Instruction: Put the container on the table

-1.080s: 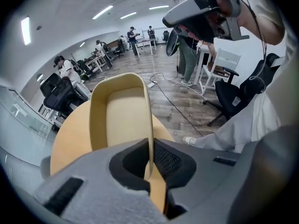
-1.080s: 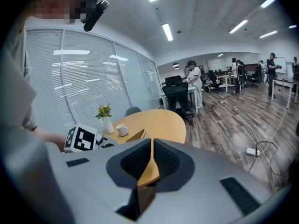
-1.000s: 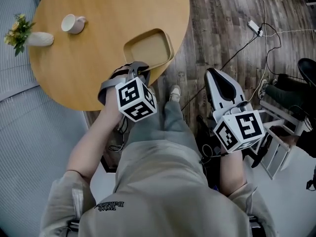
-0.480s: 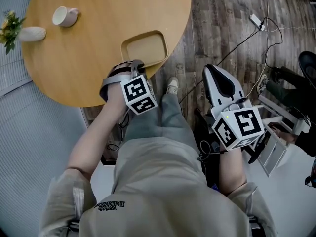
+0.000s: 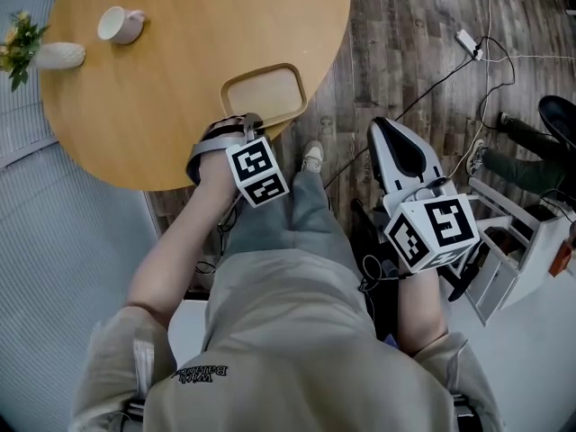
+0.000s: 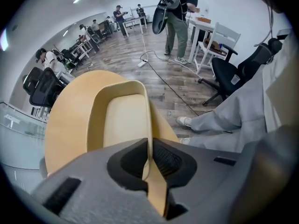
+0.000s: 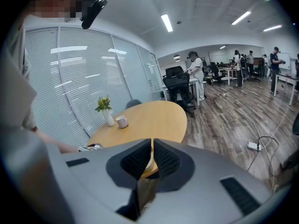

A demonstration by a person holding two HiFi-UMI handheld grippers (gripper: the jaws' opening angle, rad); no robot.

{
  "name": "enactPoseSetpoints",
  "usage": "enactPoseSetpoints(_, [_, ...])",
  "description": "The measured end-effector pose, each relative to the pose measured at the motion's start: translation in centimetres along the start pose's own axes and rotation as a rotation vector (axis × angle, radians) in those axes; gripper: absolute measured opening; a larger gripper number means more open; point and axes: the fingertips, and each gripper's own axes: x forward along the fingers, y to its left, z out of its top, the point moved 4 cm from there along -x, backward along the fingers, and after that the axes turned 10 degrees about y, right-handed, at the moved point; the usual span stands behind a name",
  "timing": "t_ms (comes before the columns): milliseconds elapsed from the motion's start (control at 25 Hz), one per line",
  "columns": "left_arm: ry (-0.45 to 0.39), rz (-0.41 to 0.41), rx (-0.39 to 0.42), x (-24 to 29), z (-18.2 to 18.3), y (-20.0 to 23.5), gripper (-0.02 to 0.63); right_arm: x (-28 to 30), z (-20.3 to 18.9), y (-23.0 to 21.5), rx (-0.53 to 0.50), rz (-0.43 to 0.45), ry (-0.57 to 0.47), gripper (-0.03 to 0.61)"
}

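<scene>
Left hand-held gripper point(image 6: 148, 155) is clenched on the near rim of the tan container point(image 5: 264, 93), with the thin wall pinched between its jaws. The container extends straight ahead of it, at the edge of the round wooden surface point(image 5: 180, 70). Right hand-held gripper point(image 7: 152, 158) is closed on nothing and is held well to the right of the left one, over the floor point(image 5: 396, 52). A cup point(image 5: 118, 25) and a flower vase point(image 5: 56, 56) stand far ahead and left of the left hand-held gripper.
</scene>
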Motion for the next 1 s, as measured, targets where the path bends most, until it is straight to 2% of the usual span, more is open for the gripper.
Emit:
enactPoseSetpoints(240, [-0.005, -0.015, -0.005, -0.8, -0.1, 0.2, 0.031, -0.6, 0.1, 0.3, -0.009, 0.013, -0.006, 0.037])
enactPoseSetpoints(560, [-0.13, -0.018, -0.123, -5.1, 0.5, 1.0, 0.031, -2.2, 1.7, 0.6, -0.041, 0.019, -0.042, 0.037])
enactPoseSetpoints(840, [-0.309, -0.051, -0.289, -11.3, 1.3, 2.5, 0.029, -4.5, 4.6, 0.7, -0.089, 0.005, -0.115, 0.037])
enactPoseSetpoints(1000, [-0.439, -0.011, -0.335, -16.3, 1.7, 3.8, 0.029, -6.1, 6.2, 1.5, -0.126, 0.001, -0.148, 0.037])
